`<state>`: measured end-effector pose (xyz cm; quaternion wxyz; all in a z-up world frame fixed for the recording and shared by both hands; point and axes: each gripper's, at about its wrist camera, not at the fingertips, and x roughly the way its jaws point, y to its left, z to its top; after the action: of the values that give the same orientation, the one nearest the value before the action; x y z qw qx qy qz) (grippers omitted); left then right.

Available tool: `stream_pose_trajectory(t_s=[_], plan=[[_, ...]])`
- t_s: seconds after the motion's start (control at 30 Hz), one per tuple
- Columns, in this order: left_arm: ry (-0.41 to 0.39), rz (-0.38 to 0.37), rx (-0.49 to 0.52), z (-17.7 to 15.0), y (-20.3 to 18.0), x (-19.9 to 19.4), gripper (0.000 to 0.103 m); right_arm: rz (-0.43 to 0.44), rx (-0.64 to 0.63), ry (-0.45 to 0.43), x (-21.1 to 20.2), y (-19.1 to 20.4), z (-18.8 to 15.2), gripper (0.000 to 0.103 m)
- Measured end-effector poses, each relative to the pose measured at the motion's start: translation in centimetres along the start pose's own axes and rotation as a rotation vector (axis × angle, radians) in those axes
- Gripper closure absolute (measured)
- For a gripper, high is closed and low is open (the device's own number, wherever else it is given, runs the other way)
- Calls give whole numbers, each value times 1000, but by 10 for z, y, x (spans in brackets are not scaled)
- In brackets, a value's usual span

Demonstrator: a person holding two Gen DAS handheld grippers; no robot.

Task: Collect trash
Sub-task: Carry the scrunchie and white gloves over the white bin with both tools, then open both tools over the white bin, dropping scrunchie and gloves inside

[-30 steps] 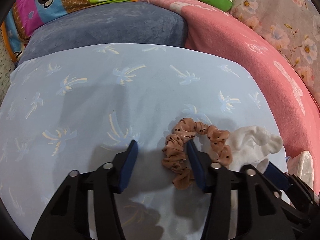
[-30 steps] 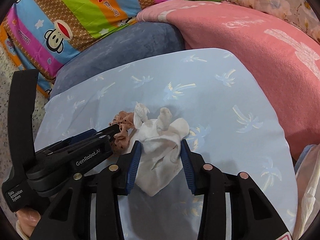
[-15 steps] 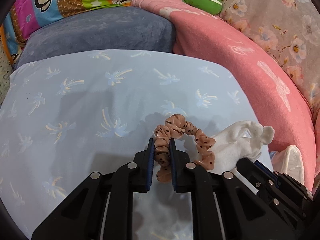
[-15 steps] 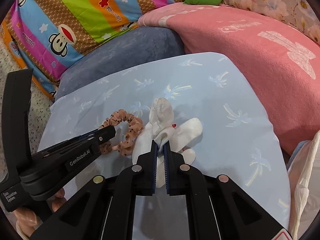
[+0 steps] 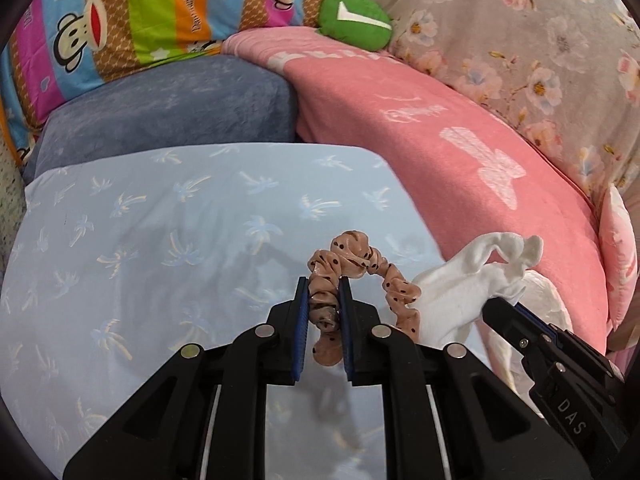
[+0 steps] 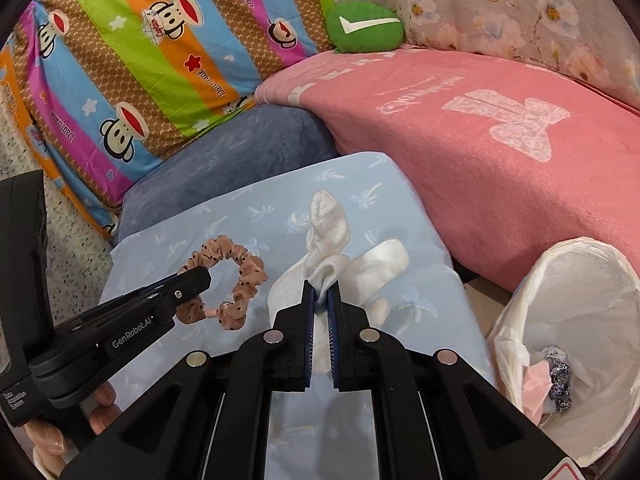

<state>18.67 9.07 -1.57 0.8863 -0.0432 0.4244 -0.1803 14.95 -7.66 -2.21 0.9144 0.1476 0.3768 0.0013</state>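
My left gripper (image 5: 324,286) is shut on a tan dotted scrunchie (image 5: 360,268) and holds it lifted above the light blue palm-print pillow (image 5: 160,232). The scrunchie also shows in the right wrist view (image 6: 236,276), hanging from the left gripper (image 6: 196,280). My right gripper (image 6: 321,288) is shut on a white sock (image 6: 328,216), lifted off the pillow (image 6: 420,320). The sock also shows in the left wrist view (image 5: 472,276), held by the right gripper (image 5: 504,304). A white-lined trash bin (image 6: 592,280) stands at the lower right and holds some trash.
A pink blanket (image 6: 500,128) lies to the right of the pillow. A dark blue cushion (image 5: 168,108) lies behind it. A striped monkey-print pillow (image 6: 140,48) and a green plush (image 6: 366,26) sit at the back. Speckled floor (image 6: 68,240) lies at left.
Both grippers closed, the left on the scrunchie and the right on the sock. Both then lifted their items off the pillow. The bin came into the right wrist view.
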Motion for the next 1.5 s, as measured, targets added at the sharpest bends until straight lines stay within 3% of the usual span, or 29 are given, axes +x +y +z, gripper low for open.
stream_pose_trajectory(t_s=[0.57, 1.07, 1.17, 1.27, 1.33, 1.5], plan=[[-9, -110, 176, -26, -121, -23, 89, -103, 134, -126, -108, -114, -15, 97], [45, -175, 303, -52, -196, -11, 87, -189, 225, -145, -140, -189, -36, 97], [49, -180, 318, -56, -206, -8, 84, -197, 231, -147, -142, -196, -38, 97], [54, -174, 316, -57, -213, -4, 68, -203, 237, -148, -142, -202, -38, 96], [44, -162, 315, -57, -215, -4, 51, -205, 239, -149, -144, -202, -39, 95], [23, -138, 323, -56, -215, -5, 46, -207, 238, -155, -142, -203, -37, 91]])
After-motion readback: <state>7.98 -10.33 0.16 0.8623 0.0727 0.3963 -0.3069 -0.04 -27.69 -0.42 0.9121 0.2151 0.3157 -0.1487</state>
